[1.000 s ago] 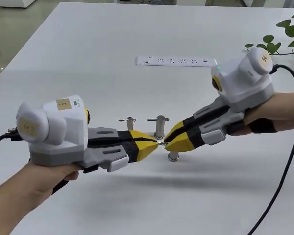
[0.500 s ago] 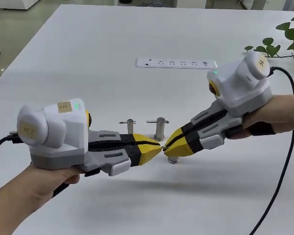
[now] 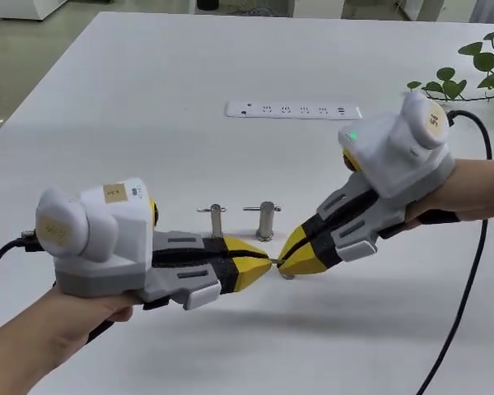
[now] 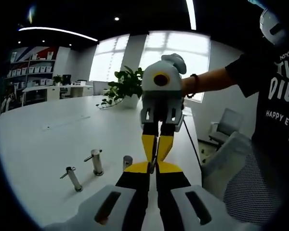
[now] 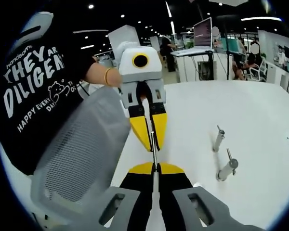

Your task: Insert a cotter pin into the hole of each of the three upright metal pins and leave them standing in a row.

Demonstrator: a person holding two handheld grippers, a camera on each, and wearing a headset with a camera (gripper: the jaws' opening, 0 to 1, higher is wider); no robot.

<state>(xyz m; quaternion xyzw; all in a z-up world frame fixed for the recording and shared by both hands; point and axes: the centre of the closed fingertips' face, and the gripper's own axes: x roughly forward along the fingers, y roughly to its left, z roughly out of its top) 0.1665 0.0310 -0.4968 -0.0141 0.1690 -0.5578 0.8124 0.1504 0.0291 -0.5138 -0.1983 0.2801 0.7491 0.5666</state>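
The left gripper (image 3: 262,266) and the right gripper (image 3: 286,260) meet tip to tip. Each has its jaws pressed together on an end of the cotter pin (image 5: 153,144), which spans the short gap between them. The pin is thin, light wire, likely springy and smooth enough to twist or slip. A firm pinch near its head, leaving the legs free, should steer it best. The bare metal pin (image 4: 127,161) stands just below the right gripper's tips and looks easy to topple. A fitted metal pin (image 3: 266,220) and a second fitted pin (image 3: 216,220) stand beyond the tips on the surface (image 3: 148,99).
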